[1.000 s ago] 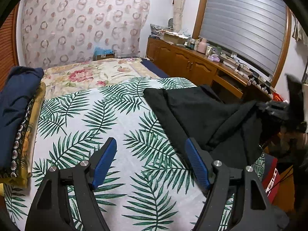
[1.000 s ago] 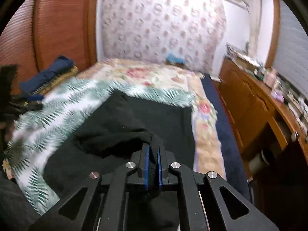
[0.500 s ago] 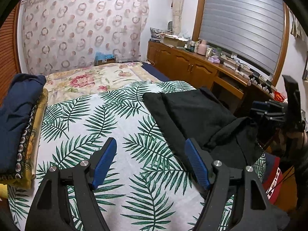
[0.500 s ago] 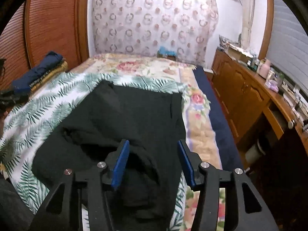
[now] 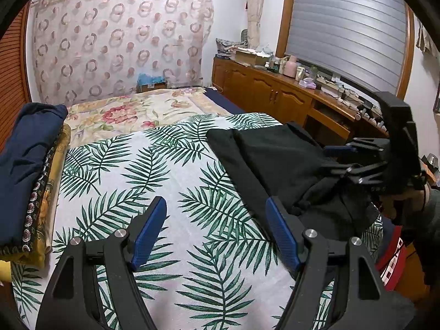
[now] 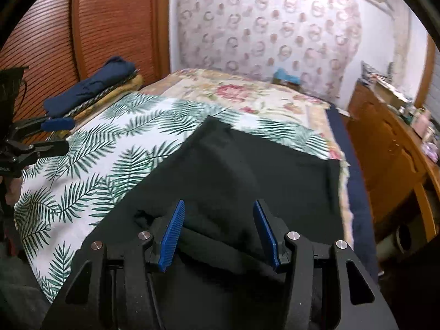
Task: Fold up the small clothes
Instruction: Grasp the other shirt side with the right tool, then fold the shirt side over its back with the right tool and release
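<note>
Both tongs — left [image 5: 216, 229], right [image 6: 217, 233] — gape empty; black garment [image 6: 247, 170] lies lengthwise toward the headboard wall.

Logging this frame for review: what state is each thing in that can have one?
Black garment: lying on the bed, partly folded, bunched at the near end.
Right gripper: open, fingers apart over the bunched cloth.
Left gripper: open, holding nothing.
Window shutter: down.
Cabinet doors: shut.

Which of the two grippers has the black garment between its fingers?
The right gripper: black garment lies between its open blue pads. The left gripper hovers over bare leaf-print sheet.
</note>
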{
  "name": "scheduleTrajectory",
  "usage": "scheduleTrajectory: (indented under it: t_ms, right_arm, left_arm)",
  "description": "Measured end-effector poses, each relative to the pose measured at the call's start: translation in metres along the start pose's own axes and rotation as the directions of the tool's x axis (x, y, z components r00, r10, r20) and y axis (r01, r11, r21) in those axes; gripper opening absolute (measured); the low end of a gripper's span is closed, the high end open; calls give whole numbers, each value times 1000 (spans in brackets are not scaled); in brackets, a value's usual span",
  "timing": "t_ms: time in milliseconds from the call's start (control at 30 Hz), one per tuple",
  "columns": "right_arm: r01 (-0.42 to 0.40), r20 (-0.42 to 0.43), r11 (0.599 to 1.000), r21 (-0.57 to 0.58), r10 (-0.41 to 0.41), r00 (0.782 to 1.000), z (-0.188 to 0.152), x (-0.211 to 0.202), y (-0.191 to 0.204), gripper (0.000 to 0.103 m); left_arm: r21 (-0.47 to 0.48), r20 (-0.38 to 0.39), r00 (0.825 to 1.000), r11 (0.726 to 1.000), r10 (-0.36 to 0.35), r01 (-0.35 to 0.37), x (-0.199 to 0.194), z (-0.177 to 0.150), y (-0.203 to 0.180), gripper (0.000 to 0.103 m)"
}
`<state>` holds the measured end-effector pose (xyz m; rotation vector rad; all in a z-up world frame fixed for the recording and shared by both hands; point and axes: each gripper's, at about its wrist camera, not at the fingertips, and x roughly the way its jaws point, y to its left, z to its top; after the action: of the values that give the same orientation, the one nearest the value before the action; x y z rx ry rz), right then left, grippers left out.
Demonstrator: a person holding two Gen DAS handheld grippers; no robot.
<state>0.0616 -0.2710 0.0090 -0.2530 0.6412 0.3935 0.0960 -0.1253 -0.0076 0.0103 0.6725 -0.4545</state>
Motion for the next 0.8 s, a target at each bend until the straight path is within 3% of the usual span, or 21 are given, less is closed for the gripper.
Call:
scheduleTrajectory:
  t_ms: [333, 500, 667, 733, 767, 800]
  right_arm:
    - [-133, -116, 985, -109, 121, 986, 10, 37, 25, 54]
    - [-142, -159, 978, -150, 118, 980, 10, 47, 28, 54]
    - [-156, -162, 982, -110, 137, 977, 12, 60, 15, 53]
    - [-158, -152, 981, -109, 140, 978, 11, 59, 13, 33]
    - [-152, -148, 982, -114, 134, 980, 12, 57, 11, 16]
    - [-155, -143, 982, -109, 138, 980, 12, 58, 11, 10]
  left_arm:
    - [-12, -12, 1000, 1000, -4, 4, 4, -5, -1, 75]
    - [-21, -16, 1000, 1000, -6, 6, 5, -7, 2, 75]
    - [-23, -22, 1000, 1000, -10, 9, 6, -10, 0, 75]
    - [-25, -26, 1000, 1000, -12, 11, 7, -11, 0, 75]
    - [-27, -28, 1000, 1000, -13, 12, 8, -11, -1, 75]
    - [-27, -31, 999, 1000, -14, 13, 9, -12, -1, 75]
